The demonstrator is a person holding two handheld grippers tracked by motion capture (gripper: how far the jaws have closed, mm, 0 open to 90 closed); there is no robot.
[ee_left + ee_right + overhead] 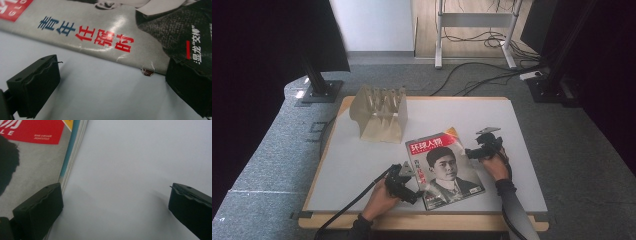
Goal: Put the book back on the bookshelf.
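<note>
While flat: magazine (pixel 443 167) between grippers.

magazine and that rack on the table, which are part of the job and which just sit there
In the job:
glossy portrait-cover magazine
left gripper, open at its spine edge
right gripper, open at its page edge

Lying about:
beige slotted file rack
white table

A grey-toned cover is borne by the magazine (pixel 443 169), with a red title band at its far left corner and a black-and-white portrait in the middle. Blue and red characters are printed along its left edge. Both the left gripper (pixel 404 181) and the right gripper (pixel 484 146) are black. The table (pixel 372 155) is topped in white and edged in pale wood. The rack (pixel 379 112) at the far left is beige.
</note>
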